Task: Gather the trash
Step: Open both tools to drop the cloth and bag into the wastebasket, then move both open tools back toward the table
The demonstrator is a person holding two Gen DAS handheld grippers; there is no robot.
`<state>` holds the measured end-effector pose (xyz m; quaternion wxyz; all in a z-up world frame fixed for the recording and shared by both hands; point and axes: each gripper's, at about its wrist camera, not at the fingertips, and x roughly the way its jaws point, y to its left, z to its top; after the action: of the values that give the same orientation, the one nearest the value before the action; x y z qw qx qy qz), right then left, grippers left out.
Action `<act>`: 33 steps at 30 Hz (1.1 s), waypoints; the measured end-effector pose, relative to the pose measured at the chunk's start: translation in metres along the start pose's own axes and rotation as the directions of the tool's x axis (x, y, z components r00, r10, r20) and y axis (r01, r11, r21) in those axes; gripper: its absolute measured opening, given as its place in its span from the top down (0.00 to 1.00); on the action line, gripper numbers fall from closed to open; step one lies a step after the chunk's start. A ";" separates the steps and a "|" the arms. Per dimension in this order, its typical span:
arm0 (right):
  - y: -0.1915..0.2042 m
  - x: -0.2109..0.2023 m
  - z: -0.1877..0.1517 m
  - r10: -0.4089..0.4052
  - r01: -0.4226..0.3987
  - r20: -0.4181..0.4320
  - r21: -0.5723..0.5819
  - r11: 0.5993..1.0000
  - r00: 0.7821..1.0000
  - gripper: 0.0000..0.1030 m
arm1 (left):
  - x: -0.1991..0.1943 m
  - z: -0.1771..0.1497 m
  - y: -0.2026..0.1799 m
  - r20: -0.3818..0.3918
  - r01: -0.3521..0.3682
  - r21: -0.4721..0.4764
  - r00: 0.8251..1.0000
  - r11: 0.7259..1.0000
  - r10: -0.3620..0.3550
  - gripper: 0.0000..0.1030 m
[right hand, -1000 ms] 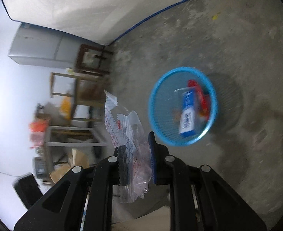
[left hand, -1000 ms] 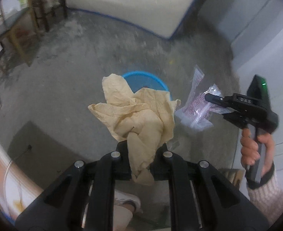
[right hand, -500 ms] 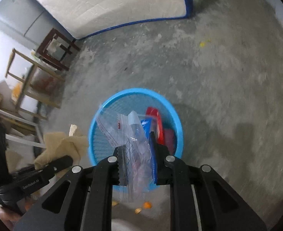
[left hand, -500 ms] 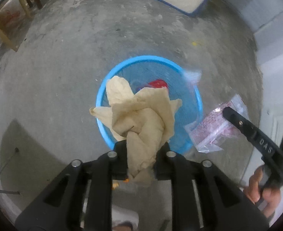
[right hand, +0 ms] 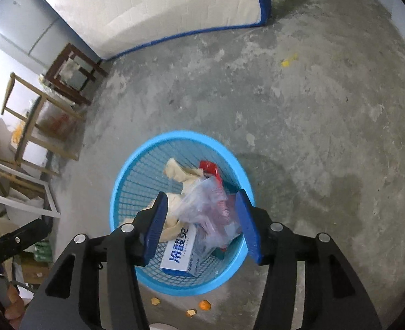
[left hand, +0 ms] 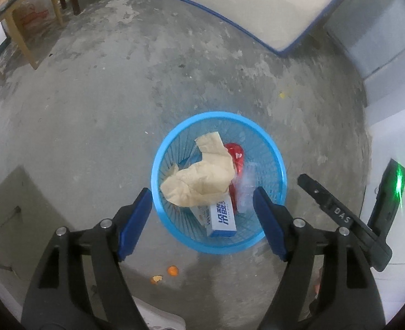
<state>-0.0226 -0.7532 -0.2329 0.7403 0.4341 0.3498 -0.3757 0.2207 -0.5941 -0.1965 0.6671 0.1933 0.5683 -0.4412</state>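
Our left tool [left hand: 201,214] stands with its jaws apart and nothing between them; they have just been opening. A second ago they clamped the beige crumpled paper [left hand: 199,177], which now lies inside the blue basket [left hand: 158,162] on the concrete floor [left hand: 92,110]. Our right tool [right hand: 199,224] has also just been opening, and its pads no longer press the clear plastic bag [right hand: 205,209] that it held earlier. That bag now rests in the basket on a white-and-blue box [right hand: 179,250], beside a red wrapper [right hand: 209,168]. Orange peel scraps [right hand: 204,305] lie on the floor just beside the basket.
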 end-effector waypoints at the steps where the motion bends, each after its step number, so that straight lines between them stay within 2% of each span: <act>1: 0.000 -0.005 0.001 0.006 -0.006 0.008 0.001 1.000 1.000 0.51 | -0.007 0.000 0.000 0.007 -0.001 -0.003 1.000 1.000 0.001 0.31; 6: -0.004 -0.033 0.002 0.027 -0.027 0.036 0.000 1.000 0.999 0.51 | -0.045 -0.007 0.001 0.039 0.023 -0.020 0.999 1.000 -0.022 0.30; 9: -0.006 -0.051 -0.001 0.063 -0.063 0.045 0.000 0.998 0.997 0.51 | -0.086 -0.017 0.003 0.104 0.025 -0.039 0.994 0.999 -0.021 0.30; 10: -0.007 -0.058 -0.003 0.074 -0.074 0.048 -0.003 0.997 0.996 0.51 | -0.107 -0.025 0.003 0.145 0.006 -0.034 0.989 0.999 -0.001 0.29; 14: -0.004 -0.092 -0.011 0.131 -0.129 0.065 -0.035 0.991 0.989 0.50 | -0.168 -0.057 -0.001 0.201 -0.046 0.022 0.979 0.999 0.041 0.27; 20: 0.016 -0.144 -0.030 0.204 -0.193 0.071 -0.138 0.971 0.976 0.42 | -0.256 -0.128 0.013 0.299 -0.066 0.016 0.953 0.998 0.058 0.19; 22: 0.030 -0.162 -0.037 0.239 -0.225 0.060 -0.183 0.957 0.969 0.40 | -0.284 -0.159 0.028 0.353 -0.071 -0.029 0.932 0.997 0.077 0.18; 25: 0.060 -0.186 -0.046 0.296 -0.274 0.044 -0.269 0.923 0.954 0.37 | -0.312 -0.199 0.048 0.409 -0.035 -0.079 0.910 0.996 0.064 0.14; 28: 0.098 -0.208 -0.058 0.355 -0.327 0.012 -0.359 0.874 0.935 0.36 | -0.337 -0.247 0.075 0.462 -0.039 -0.144 0.881 0.989 0.102 0.14; 30: 0.128 -0.219 -0.068 0.390 -0.364 -0.024 -0.416 0.833 0.921 0.35 | -0.357 -0.280 0.100 0.511 -0.059 -0.224 0.843 0.973 0.168 0.14; 31: 0.149 -0.225 -0.076 0.410 -0.389 -0.057 -0.458 0.799 0.910 0.35 | -0.365 -0.293 0.111 0.527 -0.060 -0.262 0.827 0.963 0.195 0.14; 32: 0.165 -0.229 -0.083 0.423 -0.406 -0.082 -0.487 0.773 0.903 0.35 | -0.377 -0.311 0.130 0.555 -0.051 -0.329 0.797 0.943 0.237 0.14; 33: 0.182 -0.232 -0.090 0.434 -0.424 -0.108 -0.513 0.746 0.894 0.35 | -0.385 -0.321 0.143 0.571 -0.039 -0.367 0.779 0.929 0.258 0.14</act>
<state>0.0064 -0.5508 -0.0020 0.8995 0.2808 0.3226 -0.0899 0.1610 -0.1314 0.0364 0.8704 -0.0307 0.3717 -0.3215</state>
